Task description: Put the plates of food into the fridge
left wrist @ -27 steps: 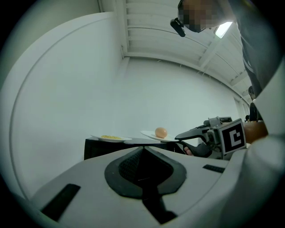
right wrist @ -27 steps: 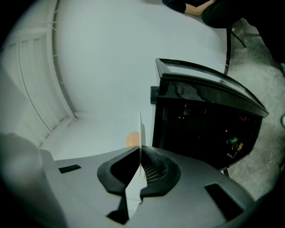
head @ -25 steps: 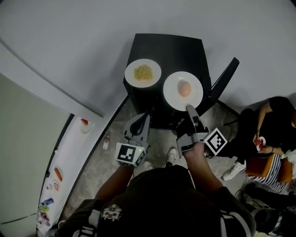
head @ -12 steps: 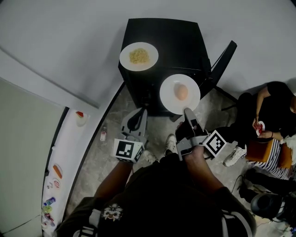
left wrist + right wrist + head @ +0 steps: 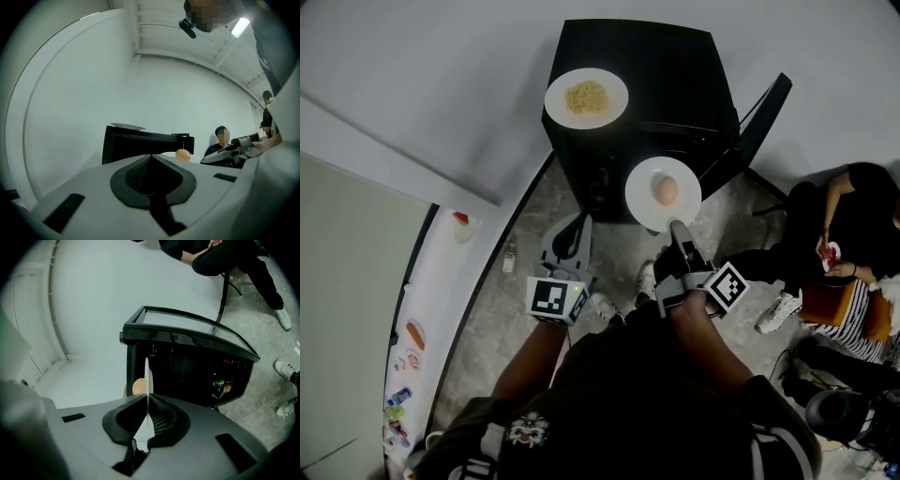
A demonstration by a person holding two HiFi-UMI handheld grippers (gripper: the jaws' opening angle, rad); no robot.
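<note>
Grey floor (image 5: pixel 502 319), black fridge (image 5: pixel 675 75) | right claw (image 5: pixel 678 226) grips egg plate (image 5: pixel 643 201) rim | left claw (image 5: pixel 579 221) clenched empty | noodle plate (image 5: pixel 616 97) on fridge

Edge-on, the plate (image 5: pixel 147 376) hides most of the orange food (image 5: pixel 138 386) behind it.

Head camera stares steeply down on the left gripper (image 5: pixel 579 220) and right gripper (image 5: pixel 677 226), each gripper view hugs its own jaws, the right one rolled sideways, and all three catch the black fridge (image 5: pixel 637 56) (image 5: pixel 140 144) (image 5: pixel 187 364) and the egg plate (image 5: pixel 645 204) (image 5: pixel 147 380) ahead of the jaws.
</note>
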